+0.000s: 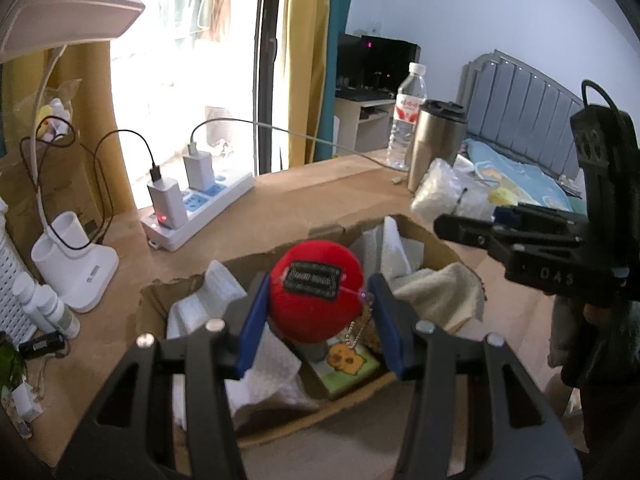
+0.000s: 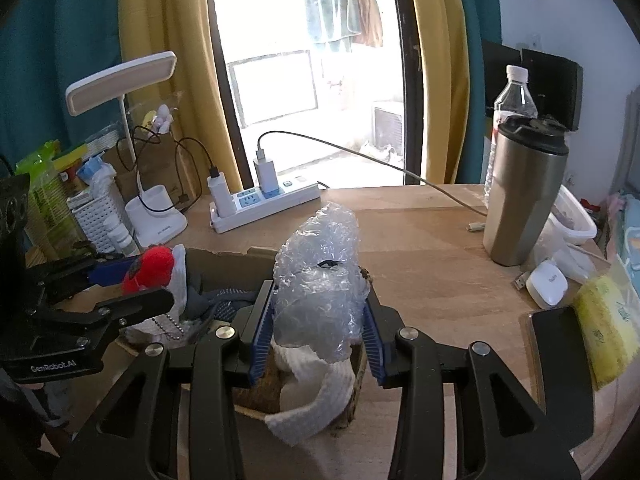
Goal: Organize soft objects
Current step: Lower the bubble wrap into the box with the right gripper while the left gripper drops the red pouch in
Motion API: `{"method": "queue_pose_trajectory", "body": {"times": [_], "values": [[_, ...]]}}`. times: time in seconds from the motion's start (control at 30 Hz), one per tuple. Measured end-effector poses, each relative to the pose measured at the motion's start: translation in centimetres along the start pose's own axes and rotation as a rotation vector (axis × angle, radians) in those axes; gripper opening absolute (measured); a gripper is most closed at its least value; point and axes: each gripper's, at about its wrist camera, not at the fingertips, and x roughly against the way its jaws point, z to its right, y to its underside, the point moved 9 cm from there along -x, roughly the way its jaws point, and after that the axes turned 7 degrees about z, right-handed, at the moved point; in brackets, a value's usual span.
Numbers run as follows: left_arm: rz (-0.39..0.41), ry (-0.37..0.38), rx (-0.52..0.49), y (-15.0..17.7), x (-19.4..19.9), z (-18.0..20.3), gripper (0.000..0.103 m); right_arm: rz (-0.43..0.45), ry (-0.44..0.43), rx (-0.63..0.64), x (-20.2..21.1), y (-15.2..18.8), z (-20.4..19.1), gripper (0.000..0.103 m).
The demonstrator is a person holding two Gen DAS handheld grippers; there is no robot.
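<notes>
My left gripper (image 1: 316,300) is shut on a red plush toy (image 1: 316,284) with a black label and a bead chain, held above a torn cardboard box (image 1: 192,276). The box holds white foam sheets (image 1: 272,372), a beige cloth (image 1: 440,292) and a small cartoon card (image 1: 352,360). My right gripper (image 2: 320,312) is shut on a wad of clear bubble wrap (image 2: 320,272) over the box's right end (image 2: 356,376). The left gripper and the red toy (image 2: 150,270) also show at the left of the right wrist view. The right gripper (image 1: 472,232) shows at the right of the left wrist view.
On the wooden desk (image 2: 432,280) stand a white power strip with chargers (image 2: 264,200), a desk lamp (image 2: 156,216), a steel tumbler (image 2: 524,200), a water bottle (image 2: 512,100), a white basket (image 2: 100,220), a yellow sponge (image 2: 608,324) and a phone (image 2: 560,344).
</notes>
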Motion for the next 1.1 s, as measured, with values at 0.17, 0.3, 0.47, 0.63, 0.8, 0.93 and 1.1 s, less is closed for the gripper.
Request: {"method": "queue_pose_trajectory", "body": {"times": [0.17,0.3,0.47,0.63,0.8,0.93,1.1], "values": [[-0.014,0.006,0.009,0.2,-1.7,-0.4,0.051,-0.02,0.001,0.026,-1.5,0.8,0.0,0.059],[-0.035,0.014,0.037,0.6,-2.8,-0.7,0.052,-0.045,0.007,0.037,-2.1,1.6,0.0,0.066],[-0.061,0.013,0.049,1.1,-3.4,-0.9,0.055,0.025,0.021,0.002,-0.7,0.2,0.9,0.066],[-0.059,0.021,0.058,1.1,-3.4,-0.9,0.073,0.014,0.069,-0.034,-1.1,0.4,3.0,0.067],[-0.053,0.014,0.062,1.1,-3.2,-1.1,0.074,-0.08,0.095,-0.061,-3.2,2.9,4.0,0.067],[-0.057,0.003,0.07,1.3,-3.2,-1.4,0.074,-0.117,0.094,-0.052,-4.1,4.3,3.6,0.067],[-0.052,-0.004,0.077,1.4,-2.8,-1.4,0.074,-0.114,0.099,-0.038,-3.9,4.1,3.3,0.067]]}}
